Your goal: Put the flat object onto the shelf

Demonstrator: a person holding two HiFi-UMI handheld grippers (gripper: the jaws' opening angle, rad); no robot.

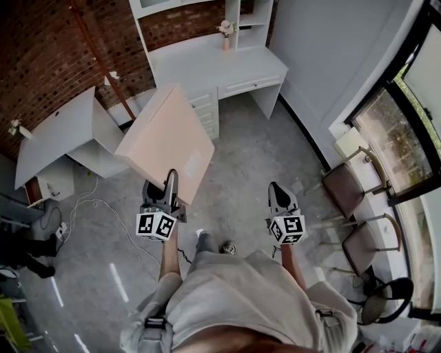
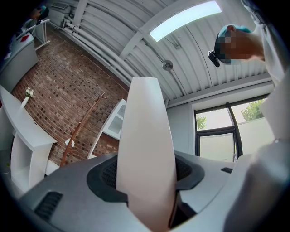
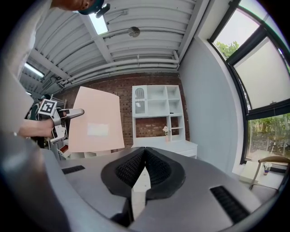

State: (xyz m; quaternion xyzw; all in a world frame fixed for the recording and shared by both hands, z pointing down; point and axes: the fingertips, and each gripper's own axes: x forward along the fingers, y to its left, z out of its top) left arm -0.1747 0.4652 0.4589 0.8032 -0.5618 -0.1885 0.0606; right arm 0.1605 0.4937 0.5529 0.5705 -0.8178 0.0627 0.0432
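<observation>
The flat object (image 1: 165,138) is a large pale pink board with a small white label, and it hangs tilted in the air over the floor. My left gripper (image 1: 169,178) is shut on its near edge. In the left gripper view the board (image 2: 145,149) runs edge-on between the jaws, and in the right gripper view it (image 3: 95,122) is at the left. My right gripper (image 1: 275,189) is held beside it, shut and empty, its pads (image 3: 136,165) meeting. The white shelf unit (image 1: 238,21) with a desk below stands ahead against the brick wall.
A white desk (image 1: 62,131) stands at the left, with cables on the floor near it. Two brown chairs (image 1: 351,183) line the window wall at the right. A small vase of flowers (image 1: 225,31) sits on the shelf unit's desk top. A wooden coat stand (image 1: 103,62) leans by the brick wall.
</observation>
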